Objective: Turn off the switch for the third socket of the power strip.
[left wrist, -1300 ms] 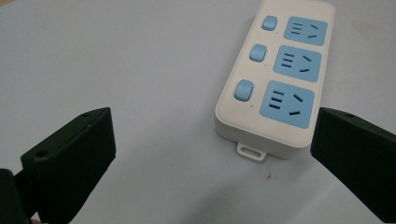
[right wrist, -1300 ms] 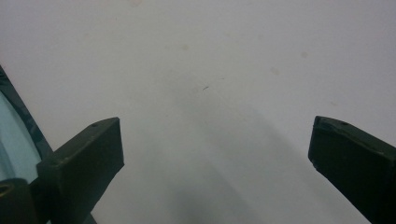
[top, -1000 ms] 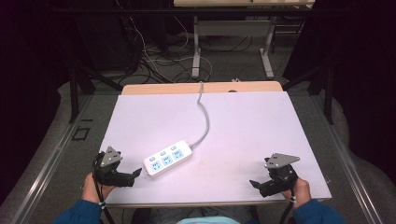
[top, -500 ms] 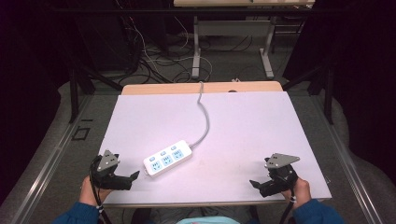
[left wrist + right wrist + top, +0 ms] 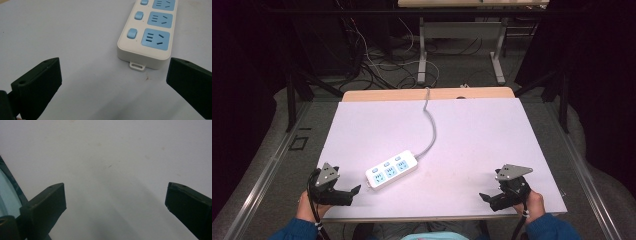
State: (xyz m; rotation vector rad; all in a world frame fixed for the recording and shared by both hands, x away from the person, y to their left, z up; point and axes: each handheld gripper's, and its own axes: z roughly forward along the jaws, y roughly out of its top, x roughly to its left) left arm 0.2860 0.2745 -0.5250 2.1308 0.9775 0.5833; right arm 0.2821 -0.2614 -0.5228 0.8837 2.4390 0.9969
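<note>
A white power strip [image 5: 391, 170] with blue sockets lies on the bare table [image 5: 472, 130], between both tongs [image 5: 354, 190] [image 5: 483, 196], spread apart, empty.

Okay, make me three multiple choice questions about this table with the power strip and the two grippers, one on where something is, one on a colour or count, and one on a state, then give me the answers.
1. Where does the power strip lie on the table?
A. Nearer the left gripper
B. Nearer the right gripper
C. At the far edge

2. What colour are the strip's socket faces?
A. Red
B. Blue
C. Black

3. How do the left gripper's jaws stand?
A. Shut on the strip
B. Shut on the cord
C. Open, holding nothing

Answers:
1. A: in the high view the strip sits just ahead of the left gripper, while the right gripper is well off to the other side.
2. B: the left gripper view shows light blue socket faces on the white body.
3. C: in that view the jaws stand wide apart, with the strip's end ahead of them and untouched; its cord runs off toward the far edge.
</note>
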